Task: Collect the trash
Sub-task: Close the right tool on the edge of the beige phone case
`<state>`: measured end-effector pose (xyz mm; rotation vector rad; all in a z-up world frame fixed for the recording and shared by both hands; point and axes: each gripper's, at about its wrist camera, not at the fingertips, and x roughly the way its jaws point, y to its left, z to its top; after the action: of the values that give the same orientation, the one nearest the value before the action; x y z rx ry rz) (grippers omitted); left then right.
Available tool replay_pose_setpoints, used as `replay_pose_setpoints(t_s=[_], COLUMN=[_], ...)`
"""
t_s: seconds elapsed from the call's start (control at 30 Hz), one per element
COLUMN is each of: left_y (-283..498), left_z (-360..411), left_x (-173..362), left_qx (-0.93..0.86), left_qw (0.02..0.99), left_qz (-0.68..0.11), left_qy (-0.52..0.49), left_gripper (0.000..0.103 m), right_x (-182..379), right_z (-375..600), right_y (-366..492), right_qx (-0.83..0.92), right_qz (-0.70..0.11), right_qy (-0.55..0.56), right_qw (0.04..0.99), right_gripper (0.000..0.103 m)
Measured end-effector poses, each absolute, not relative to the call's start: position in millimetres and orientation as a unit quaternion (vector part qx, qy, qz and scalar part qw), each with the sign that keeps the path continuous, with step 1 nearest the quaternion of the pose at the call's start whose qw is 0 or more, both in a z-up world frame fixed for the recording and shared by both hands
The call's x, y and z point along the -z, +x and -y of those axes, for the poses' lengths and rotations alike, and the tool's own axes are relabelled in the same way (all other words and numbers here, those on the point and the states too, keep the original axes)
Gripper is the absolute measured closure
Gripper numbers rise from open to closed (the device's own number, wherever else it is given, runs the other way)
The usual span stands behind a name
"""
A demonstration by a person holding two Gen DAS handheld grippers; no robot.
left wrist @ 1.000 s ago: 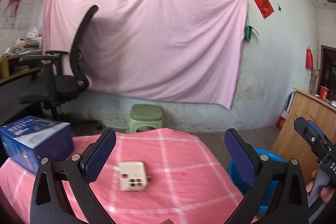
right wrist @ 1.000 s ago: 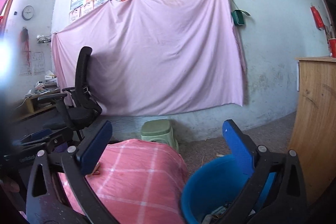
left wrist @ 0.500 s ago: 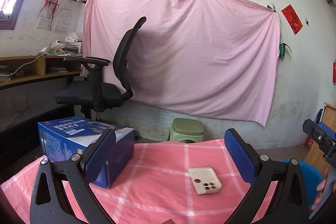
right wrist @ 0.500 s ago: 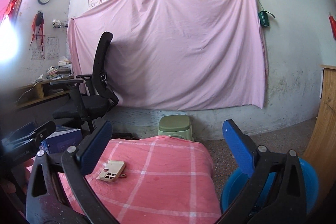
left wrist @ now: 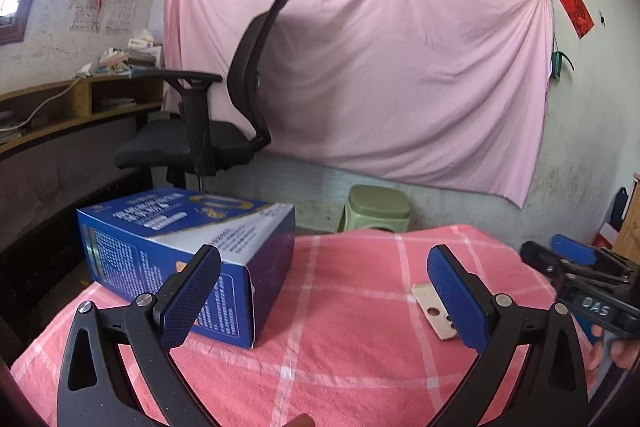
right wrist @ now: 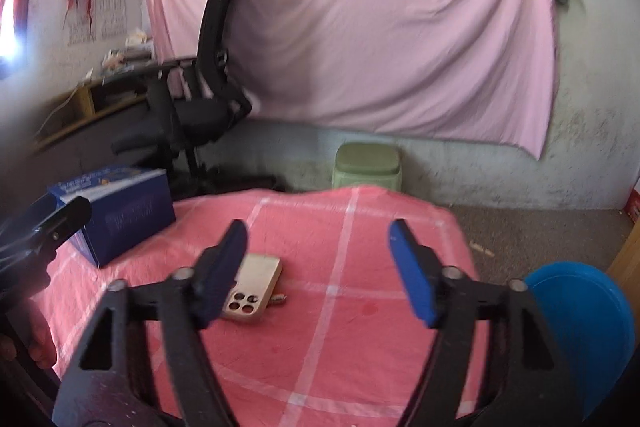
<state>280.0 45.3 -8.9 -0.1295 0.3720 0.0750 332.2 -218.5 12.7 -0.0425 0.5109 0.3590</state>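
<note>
A blue cardboard box (left wrist: pixel 188 251) lies on the left of a table with a pink checked cloth (left wrist: pixel 352 307); it also shows in the right wrist view (right wrist: pixel 120 207). A beige phone case (right wrist: pixel 252 287) lies mid-table, with a small scrap (right wrist: pixel 279 299) beside it; the case also shows in the left wrist view (left wrist: pixel 434 311). A blue bin (right wrist: pixel 580 331) stands at the table's right. My left gripper (left wrist: pixel 324 287) is open and empty, above the table beside the box. My right gripper (right wrist: pixel 318 271) is open and empty, above the table by the case.
A black office chair (left wrist: pixel 224 123) stands behind the box. A green stool (left wrist: pixel 376 207) sits behind the table under a pink sheet on the wall (left wrist: pixel 380 59). A wooden desk (left wrist: pixel 60 111) runs along the left wall. A wooden cabinet edge (right wrist: pixel 632 259) is far right.
Both views have swung left and down toward the table. The blue box now fills the left gripper's view. The right gripper has moved from over the bin to over the table.
</note>
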Motion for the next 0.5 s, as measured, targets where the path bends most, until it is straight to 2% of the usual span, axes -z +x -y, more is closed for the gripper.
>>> replay_pose_setpoints(t_s=[0.13,0.2,0.5], left_y=[283,285,295], left_z=[-41,-40,-38], left_x=[14,16,20], left_qx=[-0.024,-0.02,-0.008], left_qw=[0.978,0.977,0.971], left_qz=[-0.199,-0.204,-0.231], left_qy=[-0.056,-0.053,-0.056], left_gripper=[0.002,0.002,0.003], right_x=[6,14,37], right_z=[201,197,181], right_y=[346,348,352], right_qx=[-0.202,-0.212,-0.251], right_qz=[-0.315,-0.34,-0.421], right_qy=[-0.047,-0.053,-0.065], right_qw=[0.926,0.915,0.869], right_gripper=[0.05,0.056,0.06])
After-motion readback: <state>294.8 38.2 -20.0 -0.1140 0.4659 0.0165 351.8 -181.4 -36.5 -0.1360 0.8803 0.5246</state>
